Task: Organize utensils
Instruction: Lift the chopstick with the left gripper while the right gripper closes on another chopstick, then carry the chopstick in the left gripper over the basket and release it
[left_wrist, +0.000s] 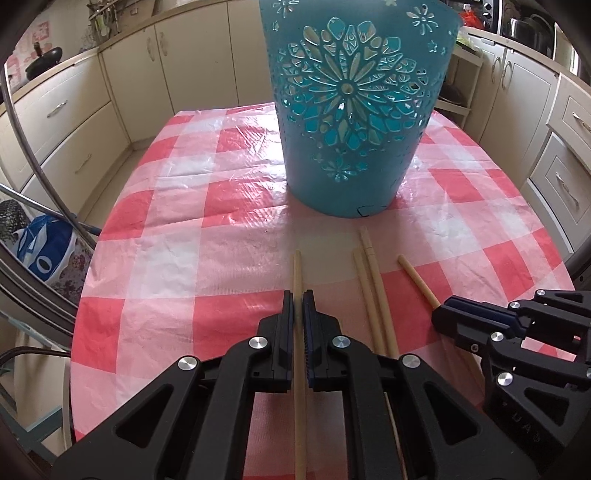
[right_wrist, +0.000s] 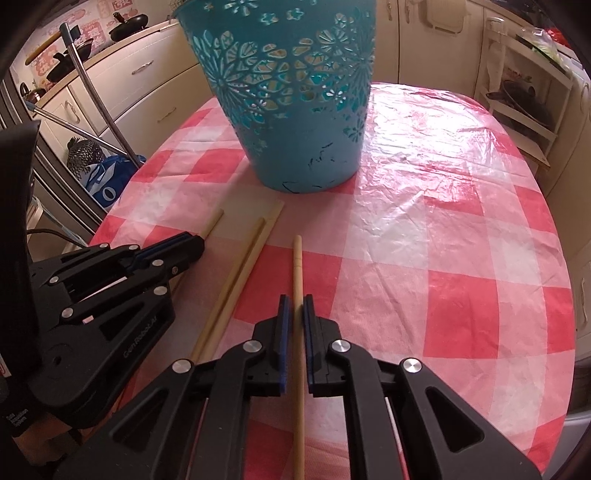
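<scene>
Four wooden chopsticks lay on the checked tablecloth (left_wrist: 192, 236) at six o'clock from the teal basket (left_wrist: 354, 110). The left gripper (left_wrist: 298, 295) clamped the leftmost chopstick (left_wrist: 297, 269). The right gripper (right_wrist: 294, 300) bracketed the rightmost chopstick (right_wrist: 297, 266), fingers slightly apart.

Basket (left_wrist: 351, 122) stands upright on table (left_wrist: 184, 221), toward the far side. Four chopsticks lie on table before the basket. Leftmost chopstick (left_wrist: 297, 273) runs between left gripper (left_wrist: 298, 301) fingers. Middle pair (left_wrist: 369, 280) lies side by side, touching. Rightmost chopstick (right_wrist: 297, 266) runs between right gripper (right_wrist: 294, 306) fingers.
</scene>
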